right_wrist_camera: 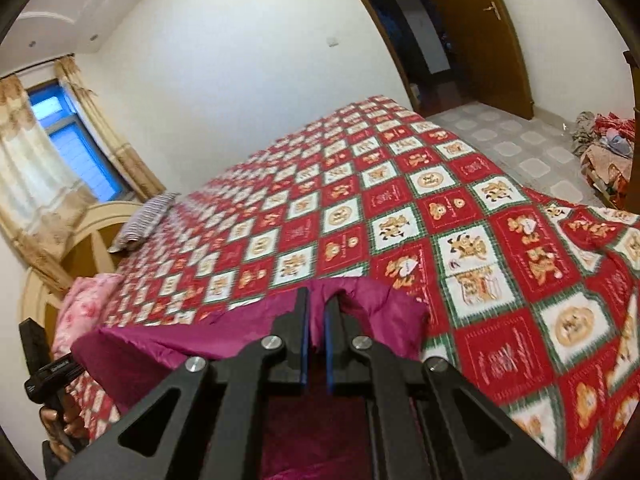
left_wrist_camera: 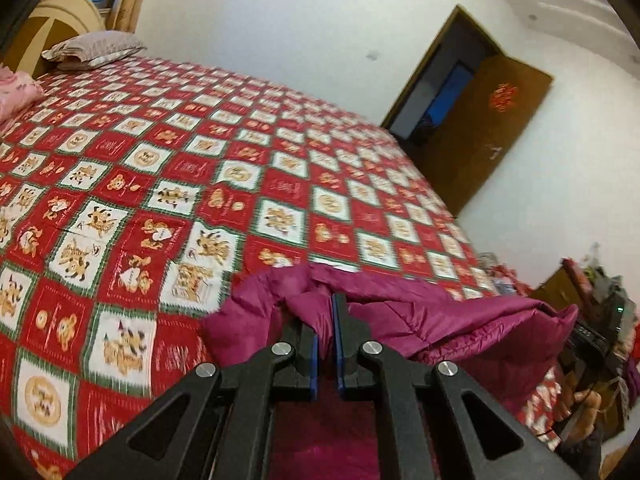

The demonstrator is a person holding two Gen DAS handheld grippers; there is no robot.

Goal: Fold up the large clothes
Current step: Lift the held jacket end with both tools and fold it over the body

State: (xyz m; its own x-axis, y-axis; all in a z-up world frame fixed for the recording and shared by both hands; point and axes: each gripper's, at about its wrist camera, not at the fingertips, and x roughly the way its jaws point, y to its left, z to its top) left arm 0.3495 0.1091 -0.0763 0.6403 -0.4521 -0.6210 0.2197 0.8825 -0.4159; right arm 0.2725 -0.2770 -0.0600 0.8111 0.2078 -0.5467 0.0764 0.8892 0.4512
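Magenta padded coat (left_wrist_camera: pixel 420 320) stretched lengthwise between tools | left tool (left_wrist_camera: pixel 326 312), right tool (right_wrist_camera: pixel 318 308) clamping it

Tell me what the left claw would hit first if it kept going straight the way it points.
Apart from the purple jacket it already grips, the left claw would probably meet the red patchwork bedspread first, just beyond the jacket's edge. Depth is hard to judge through the fisheye.

Both grippers (left_wrist_camera: pixel 326 304) (right_wrist_camera: pixel 318 300) clamped (angled downward)
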